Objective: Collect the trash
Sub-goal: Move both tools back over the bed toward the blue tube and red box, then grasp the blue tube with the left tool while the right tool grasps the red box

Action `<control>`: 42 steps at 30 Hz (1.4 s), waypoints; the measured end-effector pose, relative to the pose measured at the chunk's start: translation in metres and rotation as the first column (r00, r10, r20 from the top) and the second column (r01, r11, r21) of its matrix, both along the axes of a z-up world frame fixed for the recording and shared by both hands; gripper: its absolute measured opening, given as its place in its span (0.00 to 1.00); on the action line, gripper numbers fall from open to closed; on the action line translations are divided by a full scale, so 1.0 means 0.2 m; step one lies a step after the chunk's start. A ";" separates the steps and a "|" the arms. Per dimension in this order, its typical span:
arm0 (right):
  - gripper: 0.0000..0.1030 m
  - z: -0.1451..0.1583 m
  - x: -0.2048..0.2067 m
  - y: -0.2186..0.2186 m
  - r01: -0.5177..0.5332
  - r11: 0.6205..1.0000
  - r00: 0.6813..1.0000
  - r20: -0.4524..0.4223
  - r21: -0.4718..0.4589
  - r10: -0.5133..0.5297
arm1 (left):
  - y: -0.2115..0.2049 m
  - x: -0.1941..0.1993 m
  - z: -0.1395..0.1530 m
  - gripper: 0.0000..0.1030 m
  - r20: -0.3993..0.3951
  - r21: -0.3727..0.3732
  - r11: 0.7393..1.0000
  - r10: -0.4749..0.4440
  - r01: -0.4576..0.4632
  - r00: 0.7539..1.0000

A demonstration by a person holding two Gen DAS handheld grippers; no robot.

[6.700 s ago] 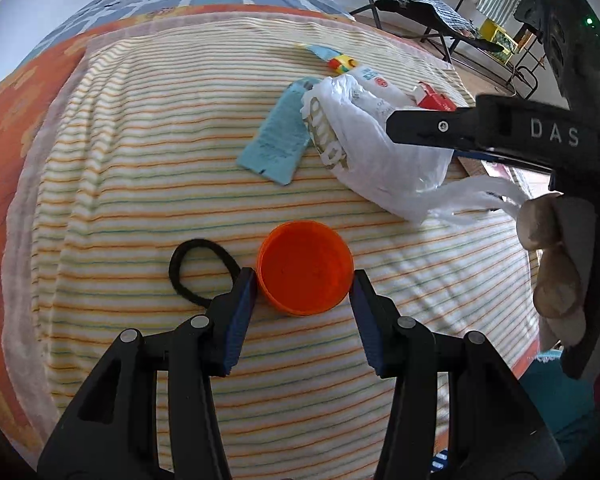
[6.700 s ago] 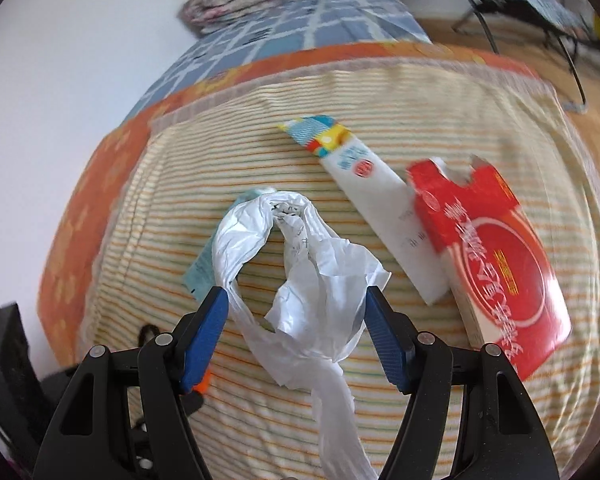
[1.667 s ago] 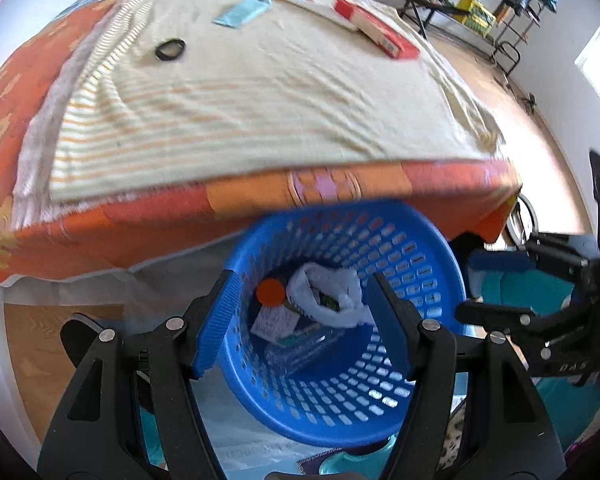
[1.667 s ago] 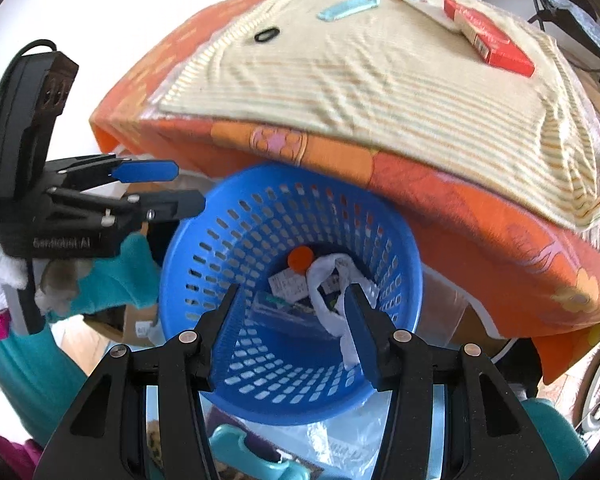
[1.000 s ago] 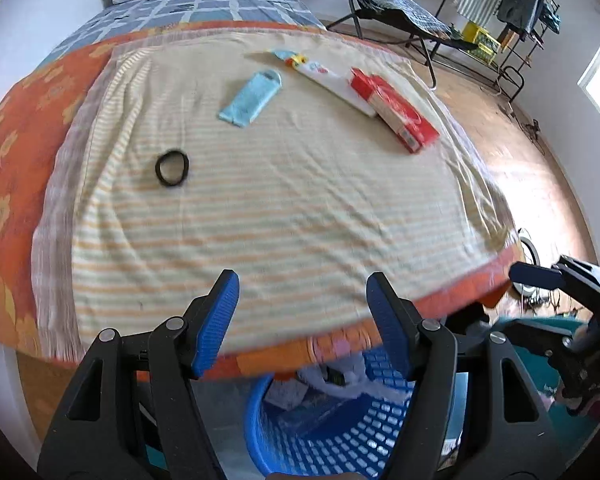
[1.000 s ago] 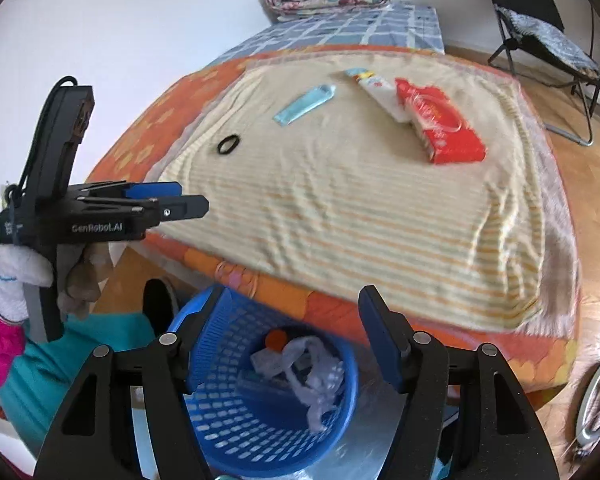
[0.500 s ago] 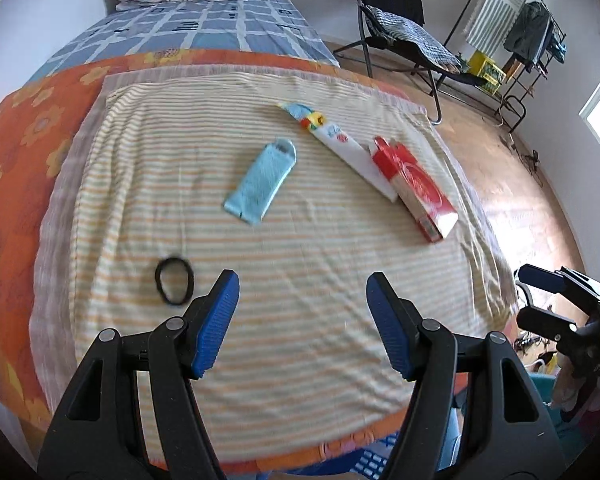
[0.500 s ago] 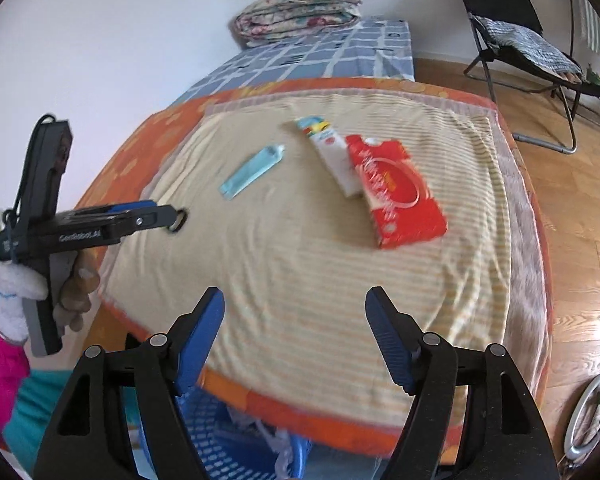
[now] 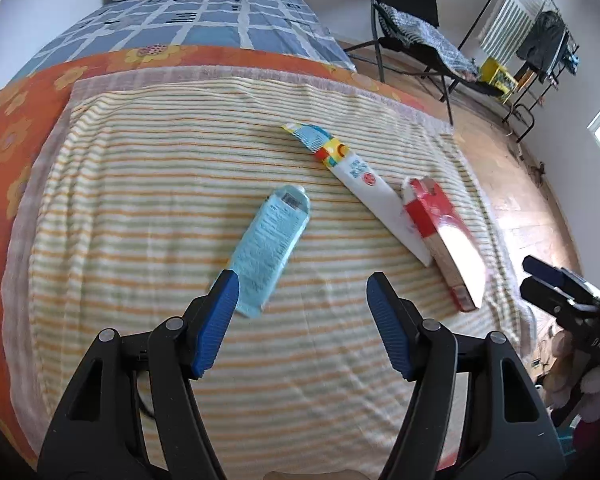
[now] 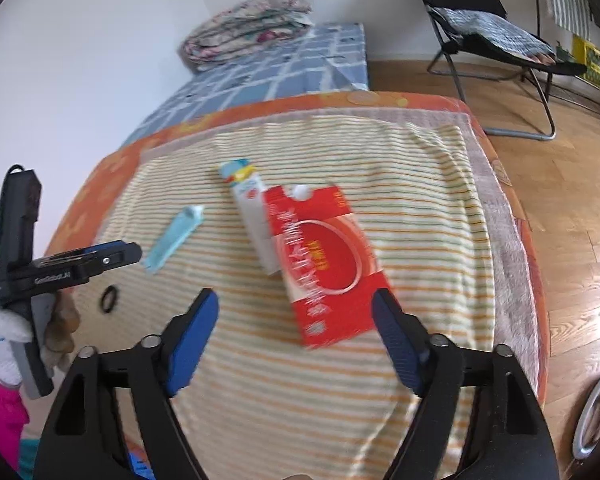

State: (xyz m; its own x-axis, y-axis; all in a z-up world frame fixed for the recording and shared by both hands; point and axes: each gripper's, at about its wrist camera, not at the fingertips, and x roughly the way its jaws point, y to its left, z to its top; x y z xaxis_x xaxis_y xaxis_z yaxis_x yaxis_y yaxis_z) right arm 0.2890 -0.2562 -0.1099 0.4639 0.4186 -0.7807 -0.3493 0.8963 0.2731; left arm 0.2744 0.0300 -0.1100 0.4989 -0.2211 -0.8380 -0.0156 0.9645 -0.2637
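On the striped blanket (image 9: 140, 184) lie a light blue packet (image 9: 268, 248), a long white carton (image 9: 372, 196) and a red box (image 9: 444, 236). My left gripper (image 9: 302, 284) hovers open over the blanket, its left finger beside the packet's near end, with nothing between the jaws. My right gripper (image 10: 296, 304) hangs just short of the red box (image 10: 324, 264); its jaws are opening and hold nothing. The right wrist view also shows the white carton (image 10: 252, 216), the blue packet (image 10: 172, 240), a black hair tie (image 10: 109, 299) and the left gripper (image 10: 100, 260) at the left.
A folded quilt (image 10: 248, 28) lies at the bed's far end on a blue checked cover (image 9: 204, 20). A black folding chair (image 10: 492, 24) stands on the wooden floor (image 10: 572, 208) to the right. A sliver of blue basket (image 10: 140, 464) shows below the bed edge.
Both grippers have swung from over the blue basket to over the bed, closing in on the packet and boxes. The basket has dropped almost out of view. The right jaws stand wider.
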 end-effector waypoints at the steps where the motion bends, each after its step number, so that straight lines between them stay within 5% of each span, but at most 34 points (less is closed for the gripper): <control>1: 0.78 -0.01 0.02 -0.01 0.006 1.000 1.000 -0.005 -0.002 -0.006 | 0.00 0.02 -0.02 0.66 -0.005 0.002 1.000 0.000 0.000 1.000; 24: 0.79 -0.26 0.34 0.09 -0.036 0.999 0.993 -0.117 -0.017 0.034 | -0.01 0.20 -0.21 0.66 0.000 0.073 0.996 -0.047 0.047 0.999; 32: 0.81 -0.27 0.32 0.17 -0.074 0.994 0.994 -0.090 -0.086 0.066 | -0.03 0.19 -0.21 0.40 0.004 0.125 0.990 -0.064 0.063 0.998; 42: 0.81 -0.32 0.28 0.20 -0.110 0.979 0.989 -0.115 -0.170 0.092 | -0.04 0.18 -0.20 0.34 0.009 0.145 0.988 -0.058 0.056 0.998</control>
